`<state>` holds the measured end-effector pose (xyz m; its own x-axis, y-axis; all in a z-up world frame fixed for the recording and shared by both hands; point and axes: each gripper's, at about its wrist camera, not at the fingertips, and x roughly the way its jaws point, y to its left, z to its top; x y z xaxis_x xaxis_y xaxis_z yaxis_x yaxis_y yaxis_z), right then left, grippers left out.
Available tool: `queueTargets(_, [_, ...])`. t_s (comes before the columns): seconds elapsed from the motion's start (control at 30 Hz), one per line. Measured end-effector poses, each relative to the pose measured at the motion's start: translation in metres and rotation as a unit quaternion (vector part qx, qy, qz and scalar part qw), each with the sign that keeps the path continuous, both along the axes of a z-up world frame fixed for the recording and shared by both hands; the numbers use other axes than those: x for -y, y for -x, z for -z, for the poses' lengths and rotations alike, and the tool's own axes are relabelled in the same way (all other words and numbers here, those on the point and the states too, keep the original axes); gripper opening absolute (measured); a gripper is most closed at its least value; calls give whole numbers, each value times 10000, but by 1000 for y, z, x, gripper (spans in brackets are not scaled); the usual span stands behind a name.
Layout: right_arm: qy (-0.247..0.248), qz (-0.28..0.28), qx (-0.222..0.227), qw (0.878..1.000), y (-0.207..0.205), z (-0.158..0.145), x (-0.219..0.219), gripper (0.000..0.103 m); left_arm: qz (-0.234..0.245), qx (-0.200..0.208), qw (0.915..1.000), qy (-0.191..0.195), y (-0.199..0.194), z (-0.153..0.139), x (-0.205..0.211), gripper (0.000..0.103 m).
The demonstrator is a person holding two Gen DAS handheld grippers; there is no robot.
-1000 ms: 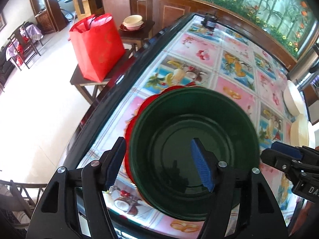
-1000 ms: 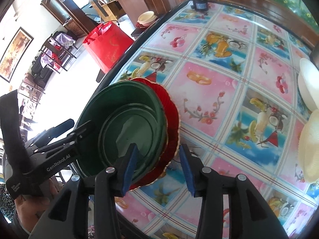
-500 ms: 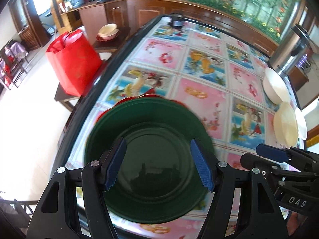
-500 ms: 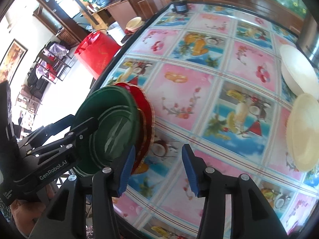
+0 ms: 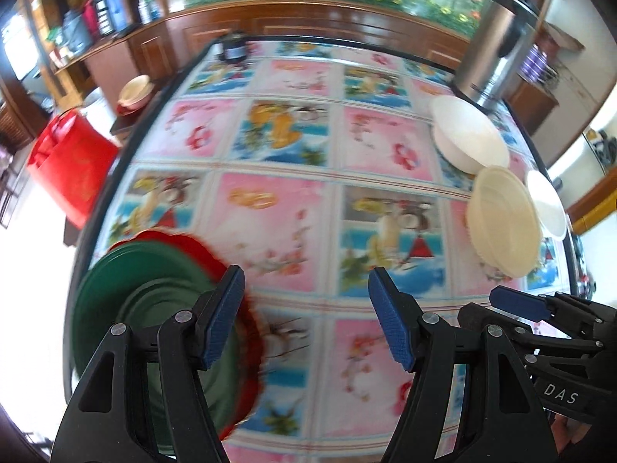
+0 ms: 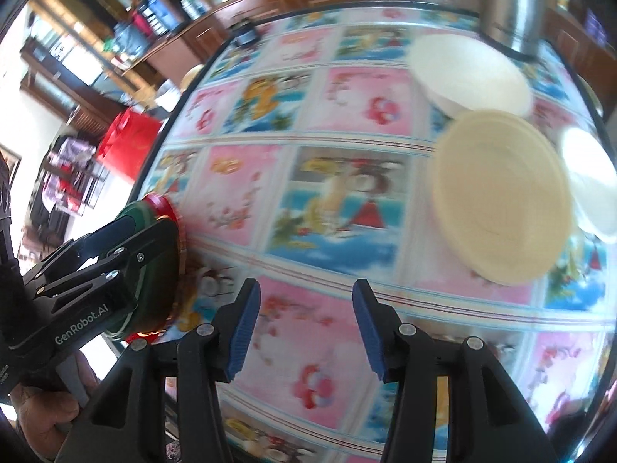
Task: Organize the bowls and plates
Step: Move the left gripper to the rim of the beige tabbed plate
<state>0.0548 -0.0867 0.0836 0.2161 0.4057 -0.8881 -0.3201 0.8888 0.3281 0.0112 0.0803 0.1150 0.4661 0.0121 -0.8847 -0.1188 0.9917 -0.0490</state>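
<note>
So the plates look mostly sorted: a green plate (image 5: 142,301) is seen stacked on a red plate (image 5: 193,243) at the near left corner of the worktop (image 5: 277,216), and that pile is left alone now, nothing gripping it.

The bowls are what's left, judging by the layout. Over on the right side, a white bowl (image 5: 466,135), a cream bowl (image 5: 501,220) and a smaller white bowl (image 5: 545,204) are spread out just beside each other, with the cream one overlapped by the small one in the left wrist view; whether they're touching can't be told through the blur. None are nested yet.

The left gripper (image 5: 304,316) is held released, nothing between its blue pads, only tablecloth seen behind. The right gripper (image 6: 304,328) is also empty and released, its jaws having just been opened a bit wider, and it's aimed toward the cream bowl (image 6: 501,196). Roughly halfway done, by the look of it.
</note>
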Motion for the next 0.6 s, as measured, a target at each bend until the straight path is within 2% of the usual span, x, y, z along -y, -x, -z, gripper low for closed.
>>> queueTargets(0.27, [84,682,-123,9976,-12,9,71,51,531,-93,9985,89,-37,8,62,67])
queueTargets(0.6, [169,1386,-181,9900,-31,20,141,52,935,-225,9953,148,-83,21,119,67])
